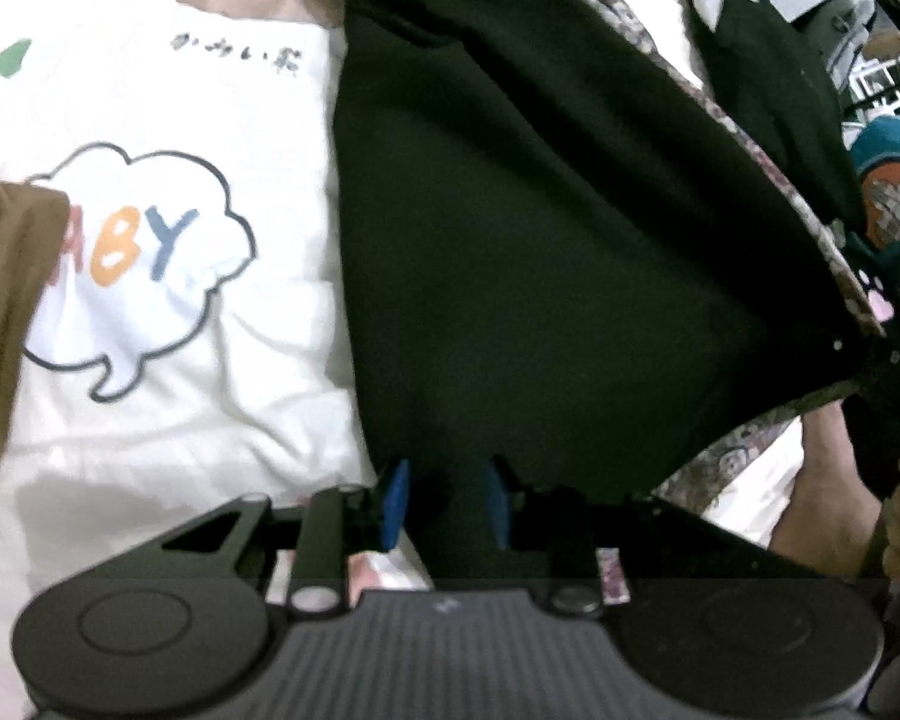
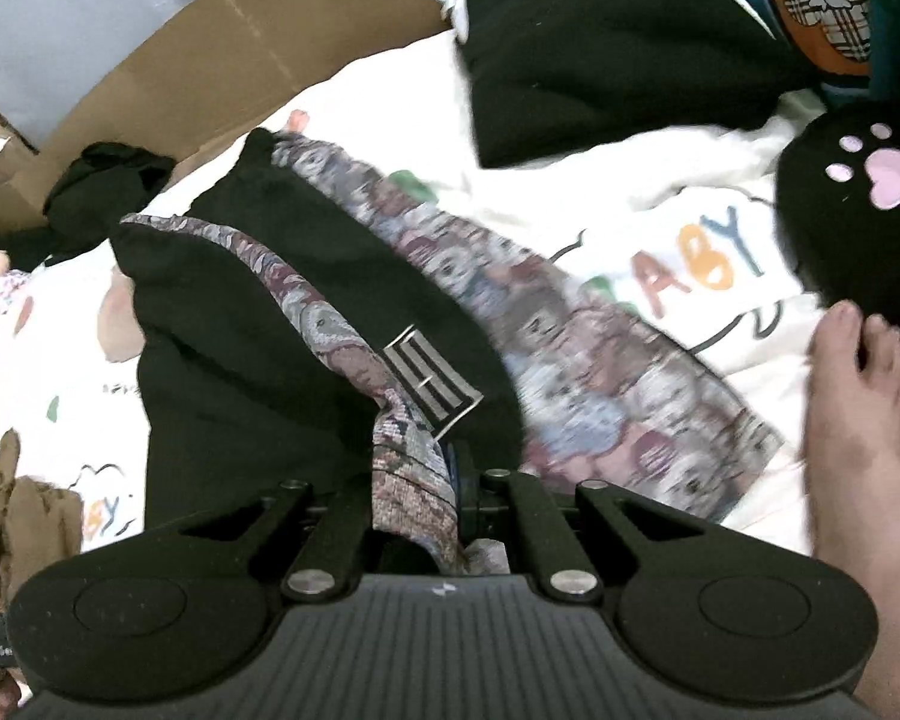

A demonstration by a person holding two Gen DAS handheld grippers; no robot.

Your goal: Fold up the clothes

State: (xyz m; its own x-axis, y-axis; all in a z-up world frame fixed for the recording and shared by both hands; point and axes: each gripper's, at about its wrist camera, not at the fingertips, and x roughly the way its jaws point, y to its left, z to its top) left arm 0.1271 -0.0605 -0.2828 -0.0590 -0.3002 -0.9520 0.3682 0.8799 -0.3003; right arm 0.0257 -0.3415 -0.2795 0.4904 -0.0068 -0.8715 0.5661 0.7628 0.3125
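Both grippers, left [image 1: 444,501] and right [image 2: 417,480], pinch the black garment [image 1: 528,252] taut (patterned trim showing) above the bedsheet [image 1: 168,372], edges ready to meet.

Place: a home bedroom
Signs: a cartoon-print bedsheet [image 2: 660,192]; clothes [image 2: 600,48] and a bare foot [image 2: 858,420] on it; a cardboard box [image 2: 222,60] beside it

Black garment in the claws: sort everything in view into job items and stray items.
Job:
- black garment with patterned trim
- left claw, shut on it
- right claw, shut on it

Stray:
- white BABY sheet
- brown cloth
- cardboard box
- black paw-print item
- bare foot
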